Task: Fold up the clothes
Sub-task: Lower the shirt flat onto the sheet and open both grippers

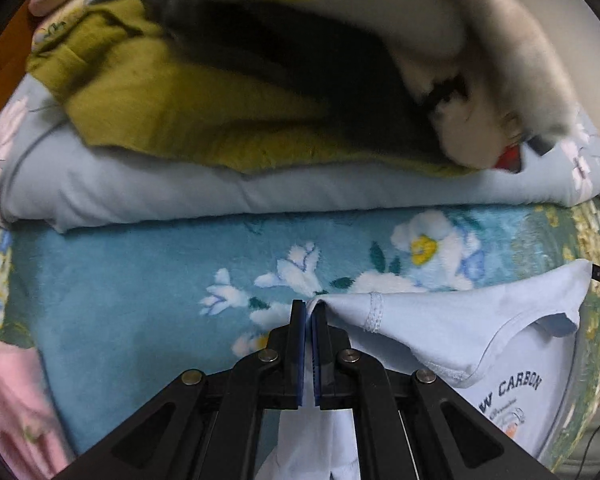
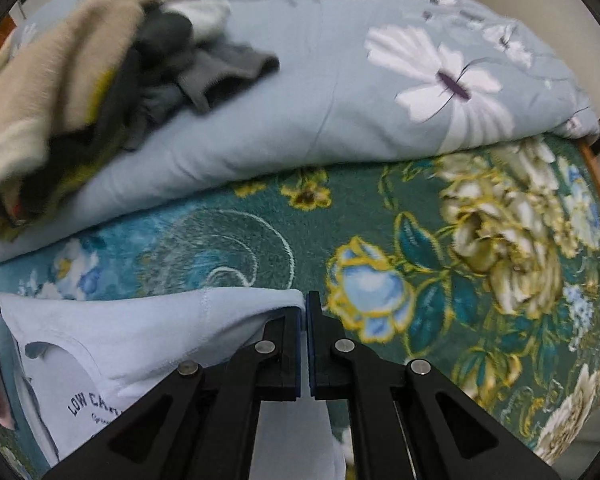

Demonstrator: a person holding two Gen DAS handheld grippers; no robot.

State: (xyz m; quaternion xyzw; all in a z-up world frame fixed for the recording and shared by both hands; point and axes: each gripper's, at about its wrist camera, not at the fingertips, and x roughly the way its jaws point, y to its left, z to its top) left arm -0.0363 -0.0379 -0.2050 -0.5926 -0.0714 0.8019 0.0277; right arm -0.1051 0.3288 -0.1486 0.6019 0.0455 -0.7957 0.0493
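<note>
Both tools (image 1: pixel 308 312) (image 2: pixel 305 304) pinch the pale blue T-shirt (image 1: pixel 440 320) (image 2: pixel 140 320) stretched between them.

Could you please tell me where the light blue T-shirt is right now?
The light blue T-shirt hangs stretched between the left gripper and right gripper, over the floral blanket, in front of the folded quilt.

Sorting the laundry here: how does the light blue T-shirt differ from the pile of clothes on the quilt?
The T-shirt is one pale garment with dark lettering, stretched between the left gripper and right gripper. The pile is several crumpled olive, black and beige pieces, lying unheld on the quilt. Neither is folded.
</note>
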